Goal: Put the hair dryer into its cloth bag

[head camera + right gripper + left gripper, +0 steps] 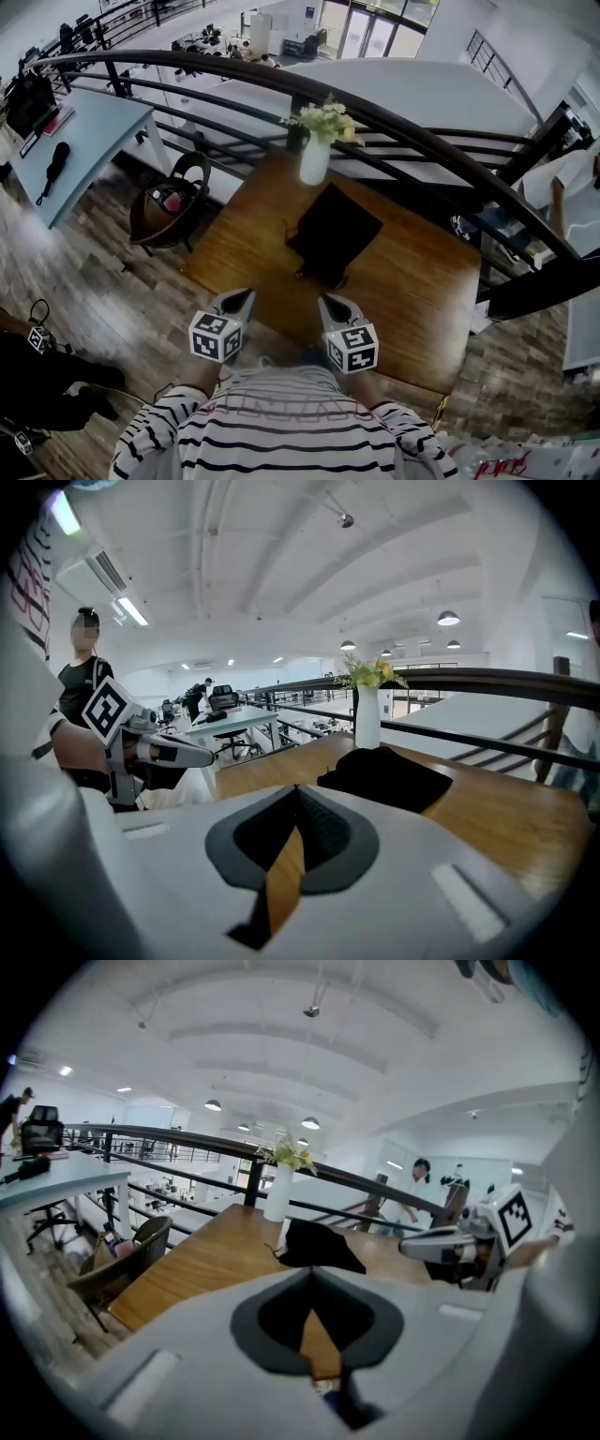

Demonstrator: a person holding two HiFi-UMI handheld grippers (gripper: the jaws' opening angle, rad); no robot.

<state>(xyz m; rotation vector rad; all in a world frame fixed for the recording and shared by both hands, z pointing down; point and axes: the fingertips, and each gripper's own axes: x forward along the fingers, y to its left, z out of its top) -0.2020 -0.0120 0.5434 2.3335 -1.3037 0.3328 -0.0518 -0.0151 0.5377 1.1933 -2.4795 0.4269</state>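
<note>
Two closed grippers (247, 294) (324, 300), one cloth bag (335, 232)

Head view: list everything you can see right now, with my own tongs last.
table: one, brown wood, centre, just ahead of the tongs
bag: one, black cloth, lying on the table's middle
vase: one, white, at the table's far edge
flowers: one bunch, pale with green, in the vase
railing: one, dark, curving behind the table
chair: one, dark, left of the table, something pink on it
desk: one, pale blue, far left, black items on it
bystander: one, white top, right edge beyond the railing
shirt: one, black-and-white stripes, bottom centre
left tongs: one, grey, shut, empty, near table edge
right tongs: one, grey, shut, empty, beside the left
</note>
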